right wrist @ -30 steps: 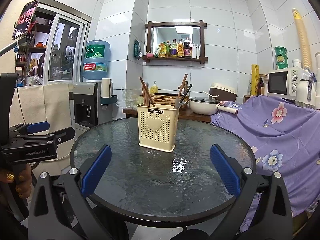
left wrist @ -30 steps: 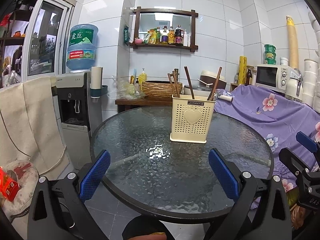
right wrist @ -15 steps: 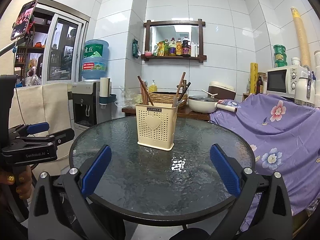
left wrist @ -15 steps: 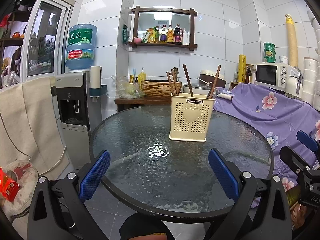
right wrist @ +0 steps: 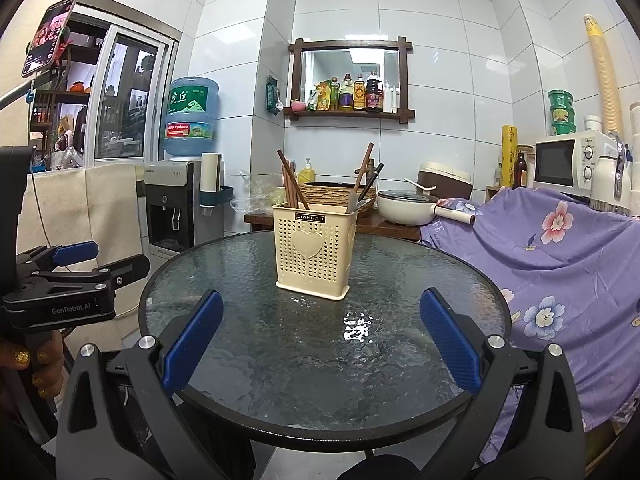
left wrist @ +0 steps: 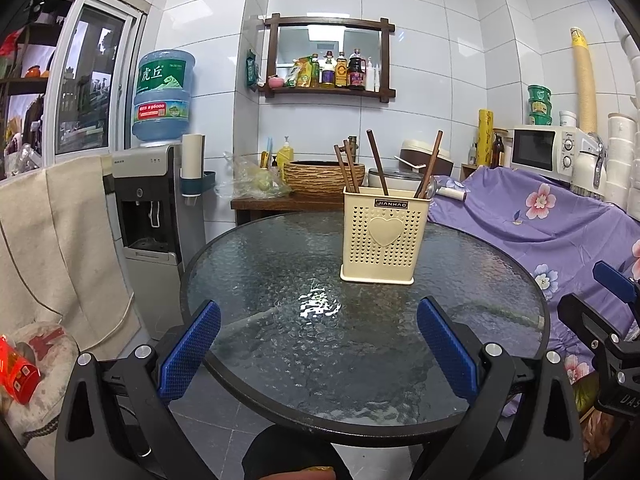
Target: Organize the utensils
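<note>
A cream perforated utensil holder [left wrist: 382, 236] with a heart on its front stands upright on the round glass table [left wrist: 280, 360]; it also shows in the right wrist view [right wrist: 314, 258]. Several brown chopsticks [left wrist: 376, 162] and a metal utensil stick out of its top, also seen in the right wrist view [right wrist: 290, 182]. My left gripper [left wrist: 318, 348] is open and empty, held over the table's near edge, well short of the holder. My right gripper [right wrist: 320, 340] is open and empty, also at the near edge.
A water dispenser [left wrist: 154, 204] stands left of the table. A purple flowered cloth [left wrist: 560, 232] covers furniture to the right, with a microwave [left wrist: 546, 152] behind. A wooden side table with a woven basket [left wrist: 324, 176] and a pot [right wrist: 408, 208] stands behind the table.
Both views have shifted only slightly; the holder sits a little lower and closer to the left in the frames. Both grippers stay open and empty.
</note>
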`<state>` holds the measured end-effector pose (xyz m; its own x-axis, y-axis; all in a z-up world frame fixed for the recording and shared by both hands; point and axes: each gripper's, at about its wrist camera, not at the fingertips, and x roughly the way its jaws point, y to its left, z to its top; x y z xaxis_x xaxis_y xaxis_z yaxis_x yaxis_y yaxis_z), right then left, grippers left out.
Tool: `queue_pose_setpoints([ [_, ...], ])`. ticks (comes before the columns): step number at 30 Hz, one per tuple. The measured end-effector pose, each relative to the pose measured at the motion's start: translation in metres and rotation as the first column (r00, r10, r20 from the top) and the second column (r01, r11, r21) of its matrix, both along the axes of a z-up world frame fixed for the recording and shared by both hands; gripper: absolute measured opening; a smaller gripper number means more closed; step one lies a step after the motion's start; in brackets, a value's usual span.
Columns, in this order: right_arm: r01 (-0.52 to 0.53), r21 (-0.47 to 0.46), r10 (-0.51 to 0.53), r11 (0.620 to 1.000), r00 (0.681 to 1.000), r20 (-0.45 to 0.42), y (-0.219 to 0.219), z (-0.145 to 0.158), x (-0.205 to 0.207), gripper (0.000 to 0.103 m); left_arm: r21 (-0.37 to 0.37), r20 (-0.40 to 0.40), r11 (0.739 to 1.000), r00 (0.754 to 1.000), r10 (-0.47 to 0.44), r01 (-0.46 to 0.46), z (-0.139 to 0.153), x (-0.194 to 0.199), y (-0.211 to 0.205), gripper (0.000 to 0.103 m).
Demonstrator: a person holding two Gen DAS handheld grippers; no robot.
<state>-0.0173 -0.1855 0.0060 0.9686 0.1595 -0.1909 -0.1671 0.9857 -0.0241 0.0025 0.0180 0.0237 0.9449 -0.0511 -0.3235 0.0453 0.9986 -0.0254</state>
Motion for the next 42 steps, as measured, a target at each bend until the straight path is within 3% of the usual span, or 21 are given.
queue_pose_setpoints([
  [11, -0.001, 0.0, 0.001, 1.0, 1.0, -0.004, 0.0022, 0.0005, 0.0013, 0.097, 0.031, -0.006, 0.999, 1.0, 0.028, -0.028, 0.0006, 0.0006, -0.0038, 0.097],
  [42, -0.005, -0.003, 0.005, 1.0, 1.0, -0.017, 0.0048, -0.0022, 0.003, 0.097, 0.033, -0.033, 0.999, 0.999, 0.015, -0.014, -0.0004, 0.0039, -0.0074, 0.097],
])
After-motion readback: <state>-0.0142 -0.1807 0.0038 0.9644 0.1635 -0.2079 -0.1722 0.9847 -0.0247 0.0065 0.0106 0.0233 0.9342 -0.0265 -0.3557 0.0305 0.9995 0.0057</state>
